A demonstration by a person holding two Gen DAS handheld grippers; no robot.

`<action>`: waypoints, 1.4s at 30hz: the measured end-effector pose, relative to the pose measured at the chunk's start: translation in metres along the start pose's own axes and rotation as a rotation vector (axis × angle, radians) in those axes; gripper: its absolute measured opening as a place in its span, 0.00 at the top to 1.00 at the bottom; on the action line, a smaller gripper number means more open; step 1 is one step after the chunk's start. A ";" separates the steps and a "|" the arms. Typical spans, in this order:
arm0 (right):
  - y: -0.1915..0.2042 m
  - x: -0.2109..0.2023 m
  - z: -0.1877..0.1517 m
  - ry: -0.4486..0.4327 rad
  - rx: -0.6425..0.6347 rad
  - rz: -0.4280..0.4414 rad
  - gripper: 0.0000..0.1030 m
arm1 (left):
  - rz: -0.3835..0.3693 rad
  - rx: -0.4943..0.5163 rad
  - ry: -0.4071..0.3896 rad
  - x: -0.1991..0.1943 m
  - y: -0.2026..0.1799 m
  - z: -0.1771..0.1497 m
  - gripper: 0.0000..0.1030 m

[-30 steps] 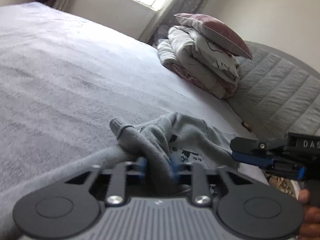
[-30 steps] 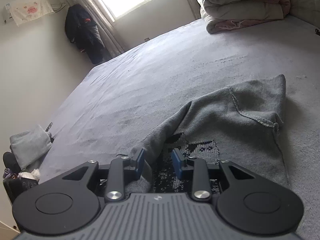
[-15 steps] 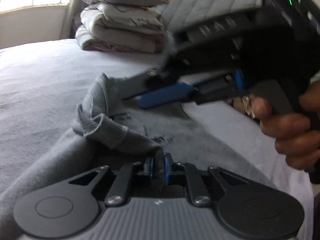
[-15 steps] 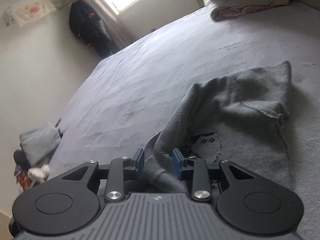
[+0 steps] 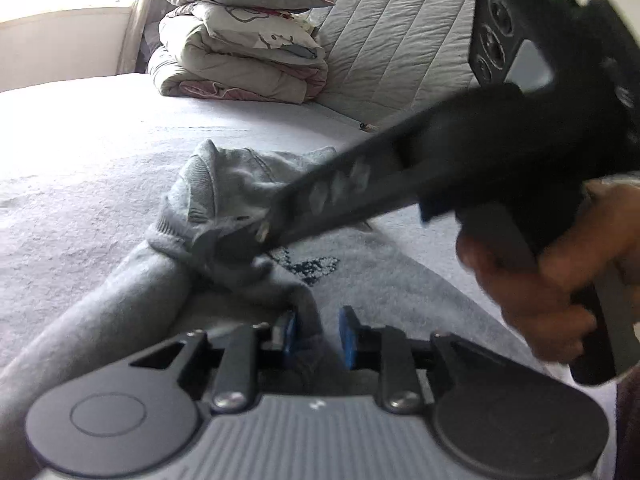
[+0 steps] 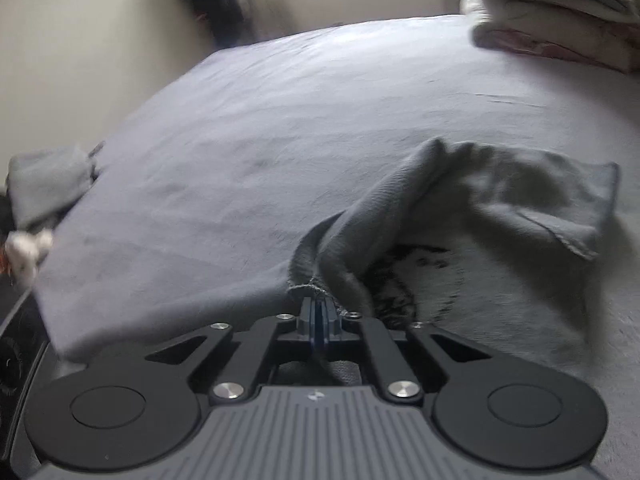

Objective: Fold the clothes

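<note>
A grey sweater (image 5: 248, 208) with a dark printed patch lies bunched on the grey bed (image 5: 80, 152). My left gripper (image 5: 316, 336) is open, its blue pads apart around a fold of the sweater. My right gripper (image 6: 319, 312) is shut on a gathered edge of the sweater (image 6: 400, 216) and lifts it off the bed. The right gripper also crosses the left wrist view (image 5: 264, 236), blurred, with the hand that holds it at the right.
A stack of folded quilts topped by a pillow (image 5: 240, 40) sits at the head of the bed by the quilted headboard (image 5: 400, 40). A folded grey cloth (image 6: 44, 184) and small items lie off the bed's left edge. Dark clothes hang by the window.
My left gripper has opened after being shut on the sweater. My right gripper has shut on the sweater edge and moved across in front of the left one.
</note>
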State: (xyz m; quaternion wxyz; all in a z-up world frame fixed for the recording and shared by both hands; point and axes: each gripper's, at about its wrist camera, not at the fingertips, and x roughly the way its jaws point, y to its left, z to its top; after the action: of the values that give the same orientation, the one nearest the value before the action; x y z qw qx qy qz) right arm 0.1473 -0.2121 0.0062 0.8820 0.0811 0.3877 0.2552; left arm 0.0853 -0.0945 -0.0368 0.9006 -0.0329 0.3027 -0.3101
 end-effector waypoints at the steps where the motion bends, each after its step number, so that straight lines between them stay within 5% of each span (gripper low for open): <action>1: -0.007 -0.007 0.004 -0.032 0.045 0.012 0.96 | 0.004 0.013 0.005 -0.005 -0.001 0.001 0.67; 3: -0.022 -0.025 0.010 -0.100 0.129 0.033 0.96 | 0.024 0.048 0.015 -0.017 -0.004 0.002 0.45; 5: -0.037 -0.041 0.015 -0.161 0.213 0.047 0.97 | 0.044 0.087 0.032 -0.031 -0.005 0.002 0.38; 15: -0.077 -0.064 0.008 -0.250 0.521 0.042 0.97 | 0.135 0.189 0.142 -0.069 0.012 -0.022 0.38; 16: -0.075 -0.064 0.008 -0.256 0.528 0.052 0.97 | 0.140 0.201 0.152 -0.070 0.013 -0.024 0.40; 21: -0.050 -0.058 0.025 -0.283 0.465 0.084 0.97 | 0.144 0.234 0.151 -0.078 0.020 -0.027 0.87; 22: -0.043 -0.056 0.031 -0.283 0.443 0.086 0.97 | 0.138 0.225 0.139 -0.082 0.024 -0.025 0.89; 34: 0.019 -0.005 0.113 -0.274 0.373 0.092 0.97 | 0.157 -0.136 -0.076 -0.133 0.115 0.002 0.93; 42: 0.057 0.052 0.148 -0.288 0.323 0.077 0.97 | 0.317 -0.348 -0.172 -0.158 0.181 0.005 0.93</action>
State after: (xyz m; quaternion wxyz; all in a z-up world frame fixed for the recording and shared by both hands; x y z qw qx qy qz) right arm 0.2620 -0.1282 0.0938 0.8934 0.2719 0.2903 0.2089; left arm 0.0866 0.1423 0.0055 0.9412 -0.1659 0.2753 -0.1041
